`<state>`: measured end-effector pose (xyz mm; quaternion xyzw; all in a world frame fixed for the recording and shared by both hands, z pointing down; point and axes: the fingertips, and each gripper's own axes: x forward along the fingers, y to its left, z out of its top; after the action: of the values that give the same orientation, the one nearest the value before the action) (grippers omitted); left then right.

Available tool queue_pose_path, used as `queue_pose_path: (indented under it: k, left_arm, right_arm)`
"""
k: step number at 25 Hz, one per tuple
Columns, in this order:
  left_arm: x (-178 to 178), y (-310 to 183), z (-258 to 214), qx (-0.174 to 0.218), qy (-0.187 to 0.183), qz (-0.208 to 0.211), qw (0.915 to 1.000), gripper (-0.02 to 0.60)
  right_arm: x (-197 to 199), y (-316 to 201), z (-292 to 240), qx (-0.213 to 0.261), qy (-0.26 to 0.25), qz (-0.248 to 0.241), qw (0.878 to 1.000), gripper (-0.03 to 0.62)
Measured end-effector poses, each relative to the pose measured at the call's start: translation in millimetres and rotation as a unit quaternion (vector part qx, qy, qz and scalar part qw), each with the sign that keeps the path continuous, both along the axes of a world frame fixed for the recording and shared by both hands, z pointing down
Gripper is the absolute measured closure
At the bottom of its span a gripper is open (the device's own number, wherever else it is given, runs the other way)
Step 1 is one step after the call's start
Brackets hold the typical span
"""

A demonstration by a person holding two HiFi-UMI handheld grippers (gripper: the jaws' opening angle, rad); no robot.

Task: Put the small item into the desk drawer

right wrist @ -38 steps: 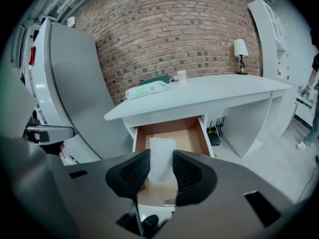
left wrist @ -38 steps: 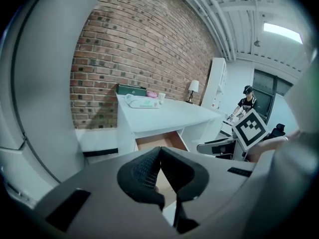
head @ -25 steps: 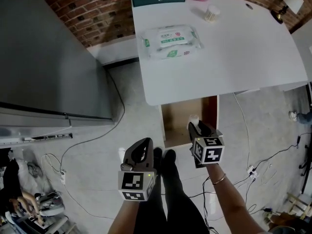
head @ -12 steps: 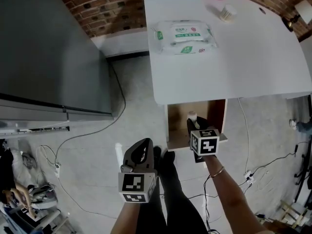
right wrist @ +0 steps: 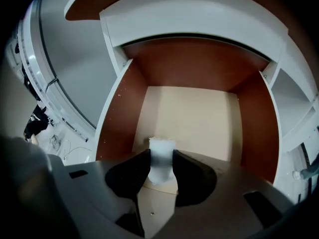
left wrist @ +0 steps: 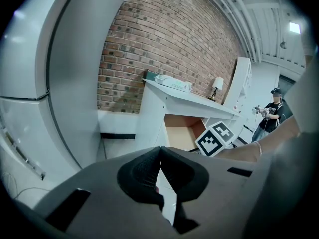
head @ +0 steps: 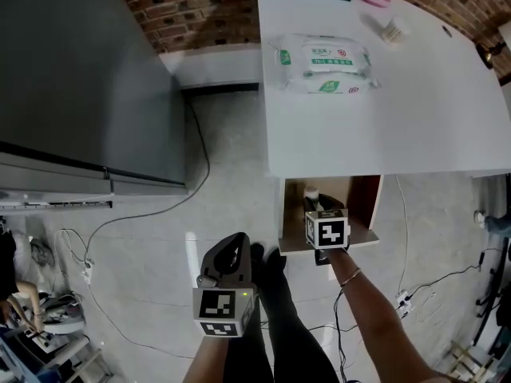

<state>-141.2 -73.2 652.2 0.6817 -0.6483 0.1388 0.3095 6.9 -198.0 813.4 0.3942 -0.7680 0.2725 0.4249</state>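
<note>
currently the right claw is clamped on the small white item, holding it inside the open drawer, toward the drawer's left wall. whether the item touches the drawer floor cannot be told. the drawer projects from under the near edge of the table. the left claw is closed on nothing, low beside the person's legs. a wipes pack lies near the table's far left corner.

The worktop is white; the wipes pack at upper right is white with green print. The wall is red-brown brick. The drawer is tan with rust sides; the item is white.
</note>
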Motion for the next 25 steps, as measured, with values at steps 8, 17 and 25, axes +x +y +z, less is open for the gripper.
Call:
queue_pose_path:
  k: [8, 17, 25]
  left_arm:
    - [-7, 0, 10, -0.004, 0.005, -0.015, 0.9999, 0.560]
    - [-18, 2, 17, -0.009, 0.003, -0.026, 0.9996, 0.560]
    - [-20, -1, 17, -0.013, 0.006, -0.028, 0.9995, 0.560]
  right_arm:
    - [-5, -8, 23, -0.012, 0.025, 0.009, 1.000, 0.447]
    - [-11, -10, 34, -0.019, 0.036, 0.006, 0.999, 0.445]
    - [-13, -12, 35, -0.024, 0.022, 0.007, 0.999, 0.420]
